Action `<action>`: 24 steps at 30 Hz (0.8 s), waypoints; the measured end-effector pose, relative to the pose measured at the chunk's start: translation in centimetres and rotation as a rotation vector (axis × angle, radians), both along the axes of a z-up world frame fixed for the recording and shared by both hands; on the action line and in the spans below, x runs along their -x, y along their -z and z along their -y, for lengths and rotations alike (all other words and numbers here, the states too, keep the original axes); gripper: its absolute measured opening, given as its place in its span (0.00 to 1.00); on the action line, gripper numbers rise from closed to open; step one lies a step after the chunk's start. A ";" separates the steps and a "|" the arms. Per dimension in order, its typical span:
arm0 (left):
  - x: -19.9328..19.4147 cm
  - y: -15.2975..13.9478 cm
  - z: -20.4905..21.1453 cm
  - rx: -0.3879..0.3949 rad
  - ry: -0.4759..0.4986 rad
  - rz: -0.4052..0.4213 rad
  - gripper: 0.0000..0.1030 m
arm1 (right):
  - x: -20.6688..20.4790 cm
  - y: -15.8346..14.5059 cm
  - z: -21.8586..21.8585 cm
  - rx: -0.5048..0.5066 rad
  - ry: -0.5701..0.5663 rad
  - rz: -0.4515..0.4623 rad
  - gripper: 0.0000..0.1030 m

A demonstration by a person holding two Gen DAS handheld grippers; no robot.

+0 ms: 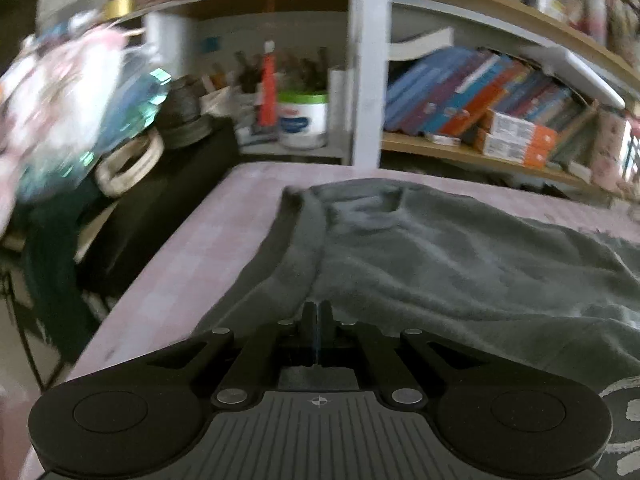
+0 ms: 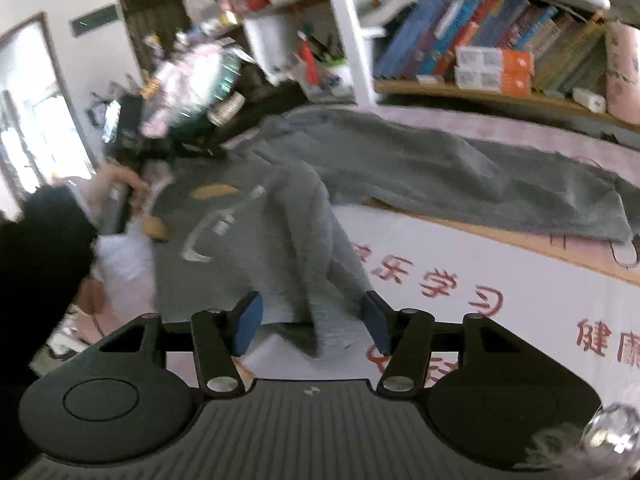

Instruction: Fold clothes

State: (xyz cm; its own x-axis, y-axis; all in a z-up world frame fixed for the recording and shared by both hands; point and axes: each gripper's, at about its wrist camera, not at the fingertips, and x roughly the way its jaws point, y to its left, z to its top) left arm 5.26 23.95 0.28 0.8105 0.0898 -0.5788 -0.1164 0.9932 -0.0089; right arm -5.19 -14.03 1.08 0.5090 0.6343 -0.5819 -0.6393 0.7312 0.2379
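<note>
A dark grey fleece garment (image 1: pixel 460 256) lies spread over the pink checked table cover (image 1: pixel 192 256). My left gripper (image 1: pixel 317 312) is shut, its fingertips pinched on a ridge of cloth at the garment's near left edge. In the right wrist view the garment (image 2: pixel 440 176) stretches toward the far right, and a raised fold of it (image 2: pixel 304 240) hangs down between the blue pads (image 2: pixel 248 320) of my right gripper (image 2: pixel 312 322). That gripper is open, with gaps between pads and cloth. A hand (image 2: pixel 116 180) in a dark sleeve holds the left gripper at the far left.
A bookshelf (image 1: pixel 480 96) with a white post (image 1: pixel 368 80) runs along the back. A white tub (image 1: pixel 303 120) and pens stand on its left bay. A black box (image 1: pixel 160 208) sits beyond the table's left edge. A white mat with red characters (image 2: pixel 480 280) covers the near right.
</note>
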 end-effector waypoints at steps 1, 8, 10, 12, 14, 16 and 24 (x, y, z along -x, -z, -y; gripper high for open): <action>-0.8 0.1 0.1 0.004 0.020 -0.016 0.01 | -0.1 0.2 -0.3 0.012 0.017 0.005 0.41; -3.5 1.2 -0.6 0.036 0.009 -0.085 0.00 | -0.4 -0.5 0.3 0.124 0.157 0.158 0.05; -2.9 1.3 -0.8 0.036 0.007 -0.082 0.00 | -0.5 -2.0 1.2 0.146 0.231 0.250 0.05; -2.3 1.3 -1.0 0.073 0.021 -0.078 0.00 | -0.6 -4.0 1.7 0.159 0.276 0.362 0.05; -1.7 1.3 -0.7 0.072 0.025 -0.073 0.00 | -0.6 -5.8 1.4 0.167 0.284 0.457 0.05; -1.4 1.4 -0.6 0.059 0.016 -0.063 0.01 | -0.6 -7.1 0.4 0.185 0.275 0.554 0.05; -3.7 1.5 -4.5 0.086 -0.143 -0.041 0.01 | -9.2 -5.3 -2.2 0.260 0.292 0.492 0.32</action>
